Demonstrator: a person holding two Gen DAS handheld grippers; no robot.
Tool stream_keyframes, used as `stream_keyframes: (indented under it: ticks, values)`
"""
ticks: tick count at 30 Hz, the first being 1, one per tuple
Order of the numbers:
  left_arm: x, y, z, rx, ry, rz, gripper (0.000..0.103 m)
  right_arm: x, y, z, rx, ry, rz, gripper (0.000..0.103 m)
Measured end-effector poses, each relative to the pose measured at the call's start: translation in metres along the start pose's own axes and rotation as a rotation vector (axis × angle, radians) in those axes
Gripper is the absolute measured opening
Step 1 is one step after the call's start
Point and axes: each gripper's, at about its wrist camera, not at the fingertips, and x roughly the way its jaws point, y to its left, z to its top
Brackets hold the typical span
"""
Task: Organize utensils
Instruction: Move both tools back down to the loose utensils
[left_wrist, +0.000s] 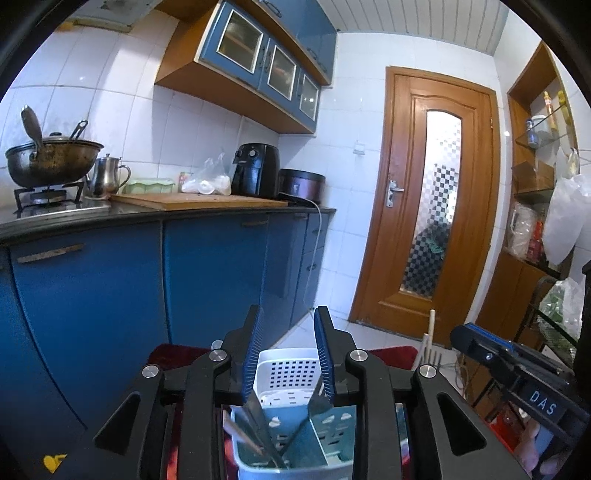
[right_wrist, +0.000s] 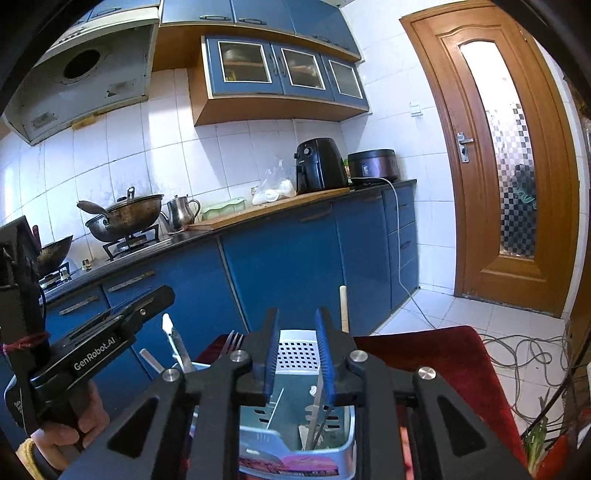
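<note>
Already, utensils are standing in the caddy (left_wrist: 295, 369) on the red cloth (right_wrist: 436, 354); both the left gripper (left_wrist: 288, 354) and right gripper (right_wrist: 300, 356) are hovering above it, jaws apart, pinching nothing, so sorting looks nearly finished.

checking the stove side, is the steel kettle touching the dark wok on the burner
Apart. In the right wrist view, white tile shows between the steel kettle and the dark wok on the burner; only the kettle's spout reaches toward the wok.

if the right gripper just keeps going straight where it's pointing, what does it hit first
Most likely the white perforated utensil basket, seen right between the fingers of the right gripper. Depth is unclear, so the utensils standing in it could come first.
</note>
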Motion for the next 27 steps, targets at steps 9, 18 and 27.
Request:
stream_keyframes:
  ticks: [9,18,27]
  values:
    - [-0.035,-0.008,0.006,0.028,0.041,-0.008,0.029,-0.026,0.004,-0.003,0.041,0.06,0.019,0.022]
    - [-0.072,-0.012,0.0,0.018,0.128,-0.036,0.029,-0.058,0.007,-0.015,0.094,0.128,0.037,0.022]
    - [-0.095,-0.002,-0.023,-0.052,0.232,-0.058,0.029,-0.083,0.01,-0.037,0.112,0.206,0.048,0.022]
